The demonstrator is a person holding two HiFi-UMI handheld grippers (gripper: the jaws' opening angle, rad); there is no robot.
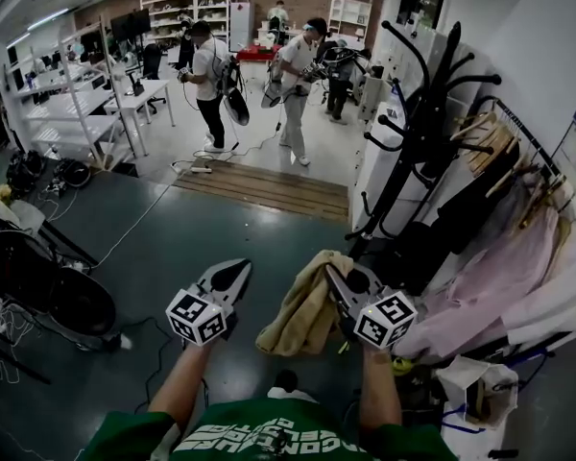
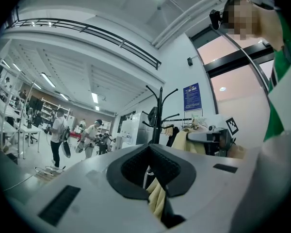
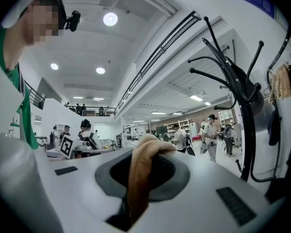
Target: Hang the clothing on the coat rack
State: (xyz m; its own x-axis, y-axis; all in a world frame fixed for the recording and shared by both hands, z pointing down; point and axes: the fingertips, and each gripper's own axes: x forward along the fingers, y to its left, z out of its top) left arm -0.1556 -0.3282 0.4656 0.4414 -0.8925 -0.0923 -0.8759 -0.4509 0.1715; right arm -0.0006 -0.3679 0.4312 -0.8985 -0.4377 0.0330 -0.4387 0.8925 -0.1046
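right hand-held gripper (image 1: pixel 339 277) clamps the tan clothing (image 1: pixel 302 317) near the black coat rack (image 1: pixel 418 134); left hand-held gripper (image 1: pixel 237 270) has its jaws together.

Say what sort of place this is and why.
Probably a big open lab or workshop: rows of white desks, tall shelves along the far wall, and other people carrying gear. The right gripper holds a garment by a coat rack.

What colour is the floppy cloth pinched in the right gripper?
Tan, a soft yellowish brown cloth; the head view shows it best, hanging from the right gripper.
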